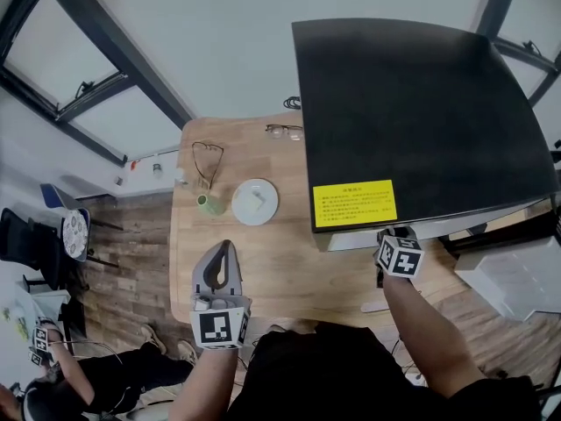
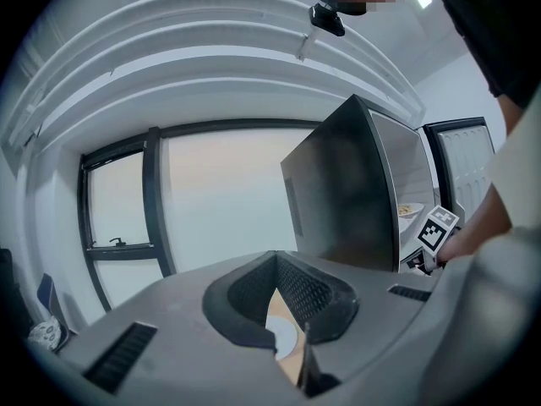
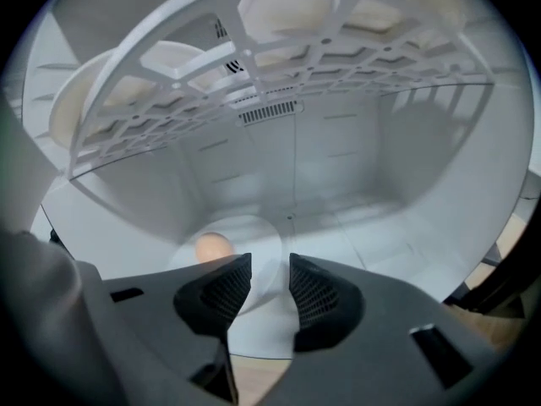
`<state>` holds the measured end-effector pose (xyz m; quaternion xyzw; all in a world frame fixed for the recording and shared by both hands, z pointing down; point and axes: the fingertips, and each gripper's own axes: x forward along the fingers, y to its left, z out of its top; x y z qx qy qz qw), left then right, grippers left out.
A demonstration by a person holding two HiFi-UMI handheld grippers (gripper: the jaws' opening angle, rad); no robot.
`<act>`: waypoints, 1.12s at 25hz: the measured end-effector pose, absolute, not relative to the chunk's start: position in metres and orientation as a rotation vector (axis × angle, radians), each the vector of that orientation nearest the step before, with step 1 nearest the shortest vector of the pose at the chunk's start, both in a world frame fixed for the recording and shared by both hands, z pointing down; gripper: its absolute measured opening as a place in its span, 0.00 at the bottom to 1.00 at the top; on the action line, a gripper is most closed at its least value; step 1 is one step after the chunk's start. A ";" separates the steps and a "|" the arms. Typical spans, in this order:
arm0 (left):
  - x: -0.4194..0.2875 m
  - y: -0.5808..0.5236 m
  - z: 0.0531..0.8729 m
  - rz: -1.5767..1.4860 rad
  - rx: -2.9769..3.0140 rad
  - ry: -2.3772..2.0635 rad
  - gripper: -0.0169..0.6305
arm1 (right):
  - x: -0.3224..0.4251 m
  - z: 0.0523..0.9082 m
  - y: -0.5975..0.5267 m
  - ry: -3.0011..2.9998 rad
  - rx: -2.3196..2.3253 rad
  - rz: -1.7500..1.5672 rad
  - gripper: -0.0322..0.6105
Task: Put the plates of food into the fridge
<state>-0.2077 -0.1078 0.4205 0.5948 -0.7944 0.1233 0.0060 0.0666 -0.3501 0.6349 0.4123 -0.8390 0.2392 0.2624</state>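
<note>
At the far left, a person sits low on the floor [image 1: 53, 358] beside the wooden table [image 1: 263, 266]. The left gripper [image 1: 225, 251] hangs over the table's near edge with its jaws together at the tips and nothing between them; through the slit behind the tips its own view shows only tabletop and a bit of white plate. Further out on the table stands a small green cup [image 1: 209, 205], with a pair of glasses [image 1: 207, 160] just beyond it. Just right of the cup sits a white plate [image 1: 255, 202], well clear of both grippers. To the right stands the black fridge [image 1: 412, 103], with a yellow label [image 1: 354, 202] near its front edge. Its dark door [image 2: 338, 193] is open in the left gripper view. The right gripper [image 3: 270, 288] reaches into the white inside of the fridge, its jaws apart and pressing on nothing. Just ahead of them, a second plate [image 3: 249, 233] rests on the lower shelf, carrying a small round orange-brown piece of food [image 3: 213, 247]. Its near rim shows in the gap between the pads. Overhead runs a white grid shelf [image 3: 279, 83] with pale round shapes on it.
</note>
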 end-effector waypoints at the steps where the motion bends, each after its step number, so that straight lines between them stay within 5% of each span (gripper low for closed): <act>1: -0.207 -0.109 0.420 0.383 1.868 -2.482 0.03 | 0.067 0.630 -0.348 -2.286 1.114 0.636 0.27; 11: -0.198 -0.125 0.411 0.305 1.952 -2.428 0.03 | 0.088 0.555 -0.315 -2.481 1.095 0.432 0.26; 20: -0.171 -0.128 0.403 0.215 2.033 -2.331 0.03 | 0.110 0.455 -0.287 -2.677 1.064 0.225 0.11; 28: -0.157 -0.119 0.404 0.215 2.077 -2.307 0.03 | 0.119 0.439 -0.275 -2.732 1.052 0.195 0.08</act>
